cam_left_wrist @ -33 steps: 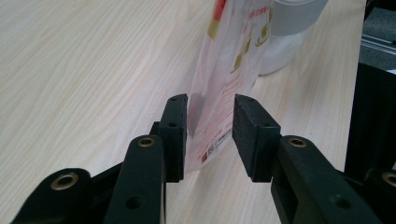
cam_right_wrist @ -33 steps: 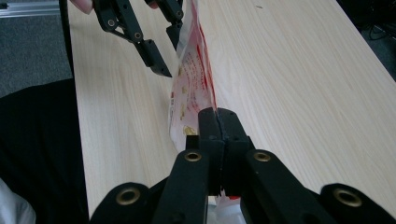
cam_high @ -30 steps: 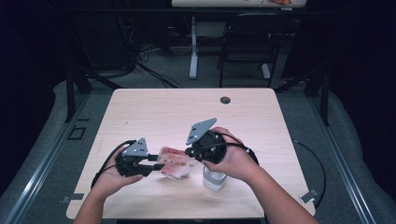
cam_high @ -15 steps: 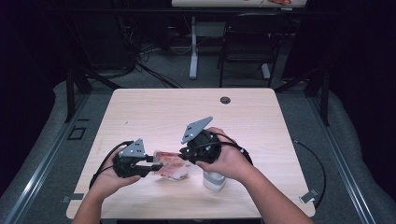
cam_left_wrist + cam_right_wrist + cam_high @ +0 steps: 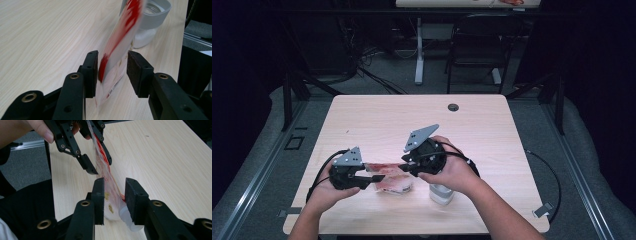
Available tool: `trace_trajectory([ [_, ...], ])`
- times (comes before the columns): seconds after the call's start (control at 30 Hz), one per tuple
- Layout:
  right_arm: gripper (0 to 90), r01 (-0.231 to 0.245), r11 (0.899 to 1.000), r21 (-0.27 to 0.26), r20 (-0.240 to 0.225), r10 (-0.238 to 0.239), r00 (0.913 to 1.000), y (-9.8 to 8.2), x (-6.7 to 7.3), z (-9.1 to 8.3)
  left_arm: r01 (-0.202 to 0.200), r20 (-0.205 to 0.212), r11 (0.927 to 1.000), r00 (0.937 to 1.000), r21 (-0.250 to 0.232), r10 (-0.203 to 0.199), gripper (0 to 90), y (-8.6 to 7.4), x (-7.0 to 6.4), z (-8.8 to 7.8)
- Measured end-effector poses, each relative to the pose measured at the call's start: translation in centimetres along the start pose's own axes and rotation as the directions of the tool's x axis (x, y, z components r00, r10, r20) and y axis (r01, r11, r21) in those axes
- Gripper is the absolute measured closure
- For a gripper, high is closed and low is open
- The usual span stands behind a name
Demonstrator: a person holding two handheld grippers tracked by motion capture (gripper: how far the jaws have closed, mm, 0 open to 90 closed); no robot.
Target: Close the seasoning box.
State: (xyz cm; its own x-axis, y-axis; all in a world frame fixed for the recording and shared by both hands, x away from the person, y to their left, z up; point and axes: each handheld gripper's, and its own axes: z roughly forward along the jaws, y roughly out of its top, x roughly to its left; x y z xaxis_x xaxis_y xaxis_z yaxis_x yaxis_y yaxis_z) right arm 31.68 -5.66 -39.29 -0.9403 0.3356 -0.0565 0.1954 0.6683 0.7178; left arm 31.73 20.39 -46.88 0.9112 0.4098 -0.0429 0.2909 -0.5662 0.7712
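the red-and-white pouch is stretched lengthwise between the left gripper and right gripper, whose just-opening jaws flank it without pressing.

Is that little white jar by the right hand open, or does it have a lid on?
Open. In the left gripper view the jar shows a bare threaded mouth inside its grey rim, no lid on it, with white contents in the lower part.

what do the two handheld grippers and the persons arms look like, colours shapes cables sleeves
Both are black. The left gripper and right gripper each carry a grey three-cornered plate on top and trail a black cable. The jaws are flat black bars with brass-ringed holes, ending in blocky dark pads. The forearms are bare in the high view, with no sleeves to be seen.
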Motion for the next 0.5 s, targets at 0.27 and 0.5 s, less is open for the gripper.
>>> trace_trajectory([
  [0.27, 60.4, -0.016, 0.998, -0.054, 0.023, 0.018, 0.9996, 0.22, -0.21, -0.39, 0.016, -0.008, 0.9995, 0.9998, -0.027, -0.016, 59.2, 0.05, 0.20, -0.41],
  [0.5, 59.4, -0.027, 0.997, -0.074, 0.026, 0.029, 0.9992, 0.41, -0.38, -0.79, 0.027, -0.015, 0.9988, 0.9995, -0.041, -0.028, 59.5, -0.23, 0.47, -0.97],
])
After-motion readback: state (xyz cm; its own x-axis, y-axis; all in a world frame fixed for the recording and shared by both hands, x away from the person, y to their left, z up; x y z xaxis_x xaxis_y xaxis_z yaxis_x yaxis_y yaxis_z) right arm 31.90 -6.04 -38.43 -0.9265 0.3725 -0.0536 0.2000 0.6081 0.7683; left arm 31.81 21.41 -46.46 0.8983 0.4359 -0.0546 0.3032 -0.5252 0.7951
